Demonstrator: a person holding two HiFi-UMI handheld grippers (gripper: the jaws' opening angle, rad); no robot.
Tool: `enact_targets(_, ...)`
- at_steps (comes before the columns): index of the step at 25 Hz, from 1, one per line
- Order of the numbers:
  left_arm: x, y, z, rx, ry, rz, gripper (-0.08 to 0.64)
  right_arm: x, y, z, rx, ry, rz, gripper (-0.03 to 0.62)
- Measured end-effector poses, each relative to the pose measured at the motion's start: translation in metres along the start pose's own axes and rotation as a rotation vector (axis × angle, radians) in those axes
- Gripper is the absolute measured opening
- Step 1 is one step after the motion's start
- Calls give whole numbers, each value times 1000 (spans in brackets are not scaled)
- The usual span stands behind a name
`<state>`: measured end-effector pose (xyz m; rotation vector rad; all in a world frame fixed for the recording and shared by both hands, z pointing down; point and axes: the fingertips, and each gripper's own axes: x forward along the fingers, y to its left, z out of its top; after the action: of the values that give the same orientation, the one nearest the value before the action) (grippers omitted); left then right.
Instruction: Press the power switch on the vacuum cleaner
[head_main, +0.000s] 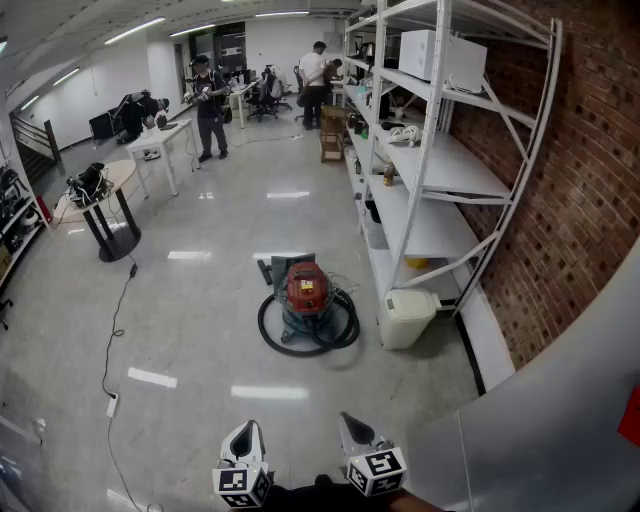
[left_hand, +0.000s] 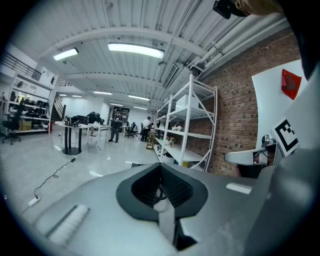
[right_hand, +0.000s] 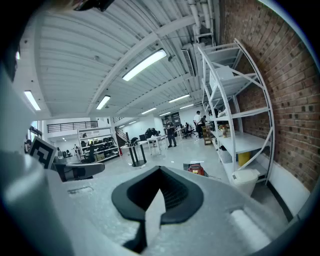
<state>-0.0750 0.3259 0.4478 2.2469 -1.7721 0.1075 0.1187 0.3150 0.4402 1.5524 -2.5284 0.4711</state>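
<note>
Head view: left gripper (head_main: 245, 437) and right gripper (head_main: 356, 430) sit at the bottom edge, side by side and pointing forward. Each has its jaws together and holds nothing. Vacuum cleaner (head_main: 306, 296) is well ahead of both, upright on the glossy floor (head_main: 200, 300). It has a red top, and a black hose (head_main: 268, 335) is coiled round its base. Neither gripper is anywhere near it. White trash bin (head_main: 405, 318) stands just right of the vacuum, at the foot of the white shelving rack (head_main: 437, 170). Brick wall (head_main: 590, 180) is behind the rack. Black cable (head_main: 112, 340) trails over the floor on the left. Round table (head_main: 100, 205) is further back left, with people at the far end of the room.

Left gripper view: left gripper (left_hand: 160, 167) is closed tip to tip, with nothing clamped. Right gripper (left_hand: 250, 158) shows at the right with its marker cube (left_hand: 286, 136). Shelving rack (left_hand: 186, 131) and brick wall (left_hand: 235, 110) are beyond. Round table (left_hand: 73, 137) is far left, and the cable (left_hand: 50, 177) lies on the floor.

Right gripper view: right gripper (right_hand: 160, 170) also has its jaws together and empty. The vacuum cleaner's (right_hand: 196, 169) red top shows just above and to the right of the jaw tips, far off. Trash bin (right_hand: 245, 181) is to its right under the shelving rack (right_hand: 235, 125). Left gripper (right_hand: 75, 171) is at the left edge.
</note>
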Motion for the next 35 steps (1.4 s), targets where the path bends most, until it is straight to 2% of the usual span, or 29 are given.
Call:
enact_targets(15,-4,-2,-3,5,13,0,17,-2,8,6,36,-8,49,-8)
enact_targets(27,-2,-18,2,35,10,-13,17,-6,-3,0,41,0,49,-8)
enact_targets(35,-3,-11,3,37,21,5,16,1,-2,-3,55,9,61,-8)
